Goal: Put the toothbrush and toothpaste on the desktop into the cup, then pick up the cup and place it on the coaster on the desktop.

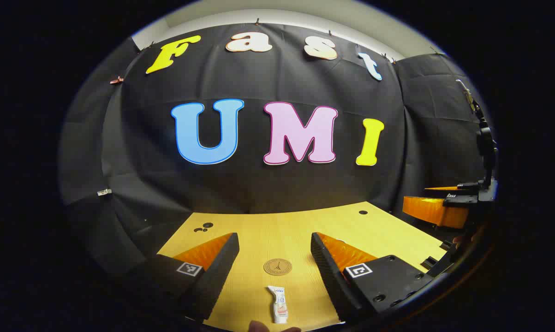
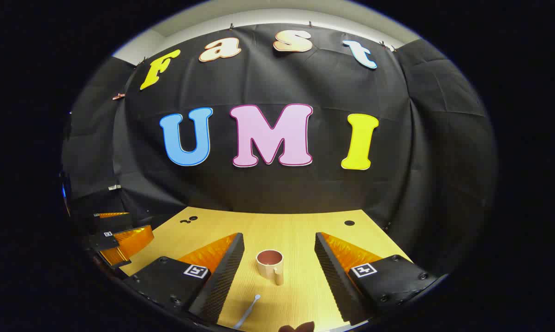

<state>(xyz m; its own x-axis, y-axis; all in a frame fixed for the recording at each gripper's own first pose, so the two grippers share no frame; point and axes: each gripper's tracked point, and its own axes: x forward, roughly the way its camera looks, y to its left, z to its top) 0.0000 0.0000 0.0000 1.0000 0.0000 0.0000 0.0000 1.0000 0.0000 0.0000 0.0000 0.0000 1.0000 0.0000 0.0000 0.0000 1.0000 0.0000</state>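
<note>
Jaws wide; toothpaste (image 1: pixel 279 310) between, untouched.

— How is the worktop (image 1: pixel 259 230) laid out?
— In the left gripper view the toothpaste (image 1: pixel 279 304) is laid before the coaster (image 1: pixel 277 266).
— And the right gripper view?
— The toothbrush (image 2: pixel 248 312) is laid before the cup (image 2: pixel 271 265), slightly left.

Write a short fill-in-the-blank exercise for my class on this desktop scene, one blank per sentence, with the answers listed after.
1. In the left gripper view, the round coaster lies just beyond the small ____ lying flat on the desktop.
2. In the right gripper view, the cup stands upright with its ____ pointing toward the camera.
3. The toothbrush lies on the desktop, not yet in the ____.
4. The fingers of both grippers stand wide ____.

Answers: toothpaste; handle; cup; open
</note>
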